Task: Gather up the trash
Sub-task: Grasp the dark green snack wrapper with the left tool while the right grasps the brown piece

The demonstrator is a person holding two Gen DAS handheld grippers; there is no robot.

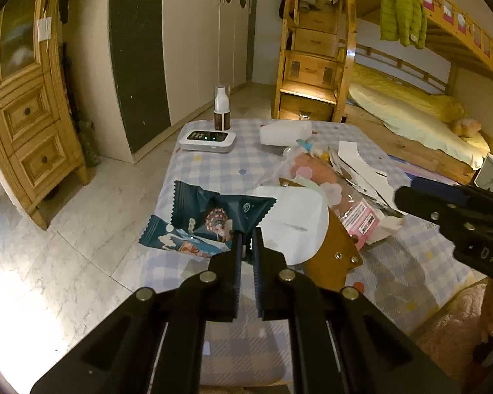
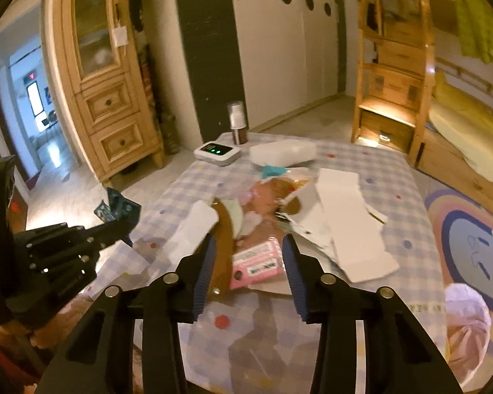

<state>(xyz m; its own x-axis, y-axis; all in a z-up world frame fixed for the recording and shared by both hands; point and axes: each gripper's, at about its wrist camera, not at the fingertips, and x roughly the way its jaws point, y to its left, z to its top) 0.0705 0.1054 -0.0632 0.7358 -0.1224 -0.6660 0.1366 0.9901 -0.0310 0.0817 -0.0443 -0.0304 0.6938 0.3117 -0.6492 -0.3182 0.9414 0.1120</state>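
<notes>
Two tools work over one small table (image 1: 213, 167) with a checked cloth. In the left wrist view, the left gripper (image 1: 246, 234) has its jaws pressed together on the edge of a dark teal snack wrapper (image 1: 210, 216); the wrapper is thin crinkly foil with zigzag-cut ends and a printed face, and it hangs partly past the table's left side. To do this step well, the pinch should stay firm and the lift go slowly, since slick foil could slide out of so narrow a bite; that is a judgement, not a thing seen. Beside the wrapper lies a soft white tissue (image 1: 299, 223), over a stiff brown card (image 1: 335, 246) with small rivets; a clear bag with pink print (image 1: 351, 203) and torn white paper (image 1: 361, 167) sit further right; the right gripper (image 1: 407, 197) comes in from the right edge above that paper.

In the right wrist view, the right gripper (image 2: 249, 249) has its jaws spread, with nothing pinched; between them, lower down, lies the pink-printed bag (image 2: 259, 262), glossy and wrinkled; the fingers (image 2: 292, 266) wear ribbed blue pads. It would do best to come down astride the bag and close on a bunched fold rather than a flat face. The left gripper (image 2: 121, 226) shows at the left, holding the teal wrapper (image 2: 116, 205) off the table's side. A white box with green lights (image 2: 218, 154), a spray bottle (image 2: 238, 124) and a pack of tissues (image 2: 282, 152) stand at the far end, well apart from the litter.
</notes>
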